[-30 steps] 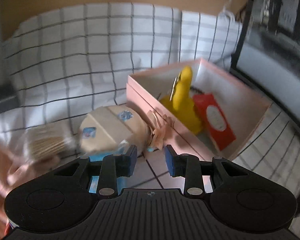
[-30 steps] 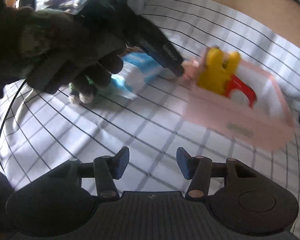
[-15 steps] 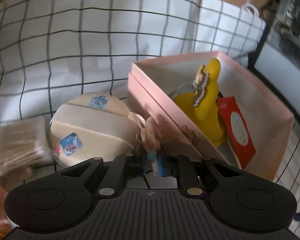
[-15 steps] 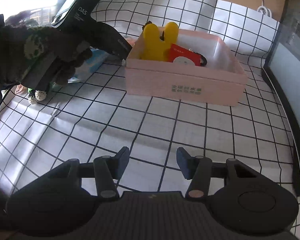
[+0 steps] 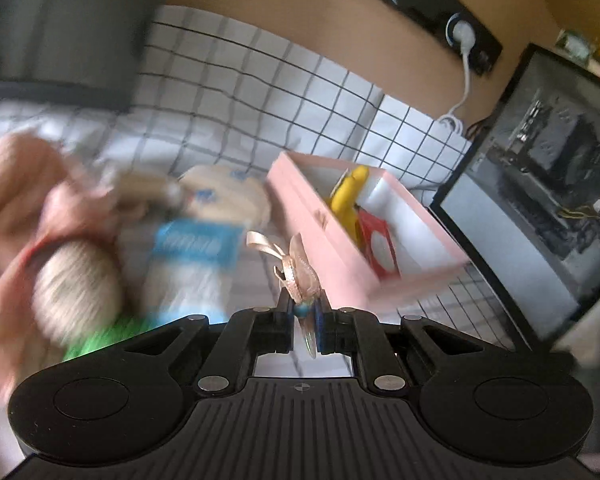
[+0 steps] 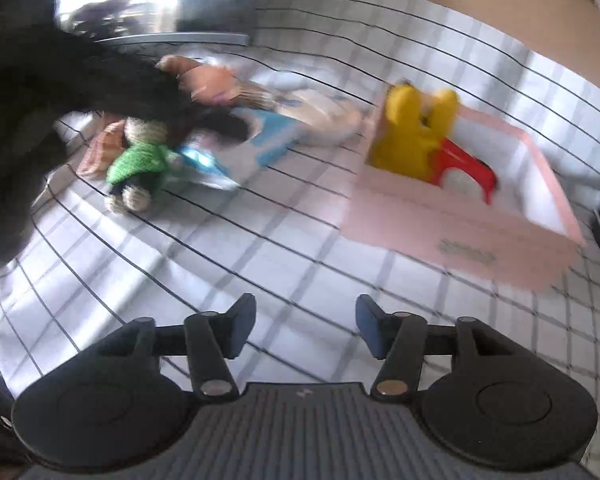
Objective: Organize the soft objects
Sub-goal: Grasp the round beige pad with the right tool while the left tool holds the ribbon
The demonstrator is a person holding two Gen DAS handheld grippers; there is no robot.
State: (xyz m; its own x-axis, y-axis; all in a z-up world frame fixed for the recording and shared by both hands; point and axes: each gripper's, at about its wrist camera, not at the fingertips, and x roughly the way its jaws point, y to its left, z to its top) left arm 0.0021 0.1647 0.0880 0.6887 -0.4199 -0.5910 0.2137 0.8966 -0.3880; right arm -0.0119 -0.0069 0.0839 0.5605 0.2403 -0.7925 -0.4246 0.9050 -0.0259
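Note:
My left gripper [image 5: 303, 312] is shut on a small peach ribbon bow [image 5: 296, 270] and holds it above the checked cloth, just left of the pink box [image 5: 340, 248]. The box holds a yellow plush [image 5: 346, 196] and a red packet [image 5: 380, 246]; they also show in the right wrist view, the box [image 6: 460, 232] and the plush [image 6: 412, 136]. My right gripper [image 6: 306, 330] is open and empty over the cloth. A beige pouch [image 5: 224, 196], a blue-white packet [image 6: 256, 140] and a green-clad plush doll [image 6: 140, 164] lie left of the box, blurred.
A checked cloth [image 6: 260, 260] covers the table. A black monitor [image 5: 540, 208] stands right of the box. A power strip with a white plug [image 5: 460, 36] is on the back wall. A dark gloved hand [image 6: 60, 92] fills the right wrist view's upper left.
My left gripper closed on the ribbon bow beside the box and lifted it up and back. The right gripper stayed open; its view swung from the box toward the pile.

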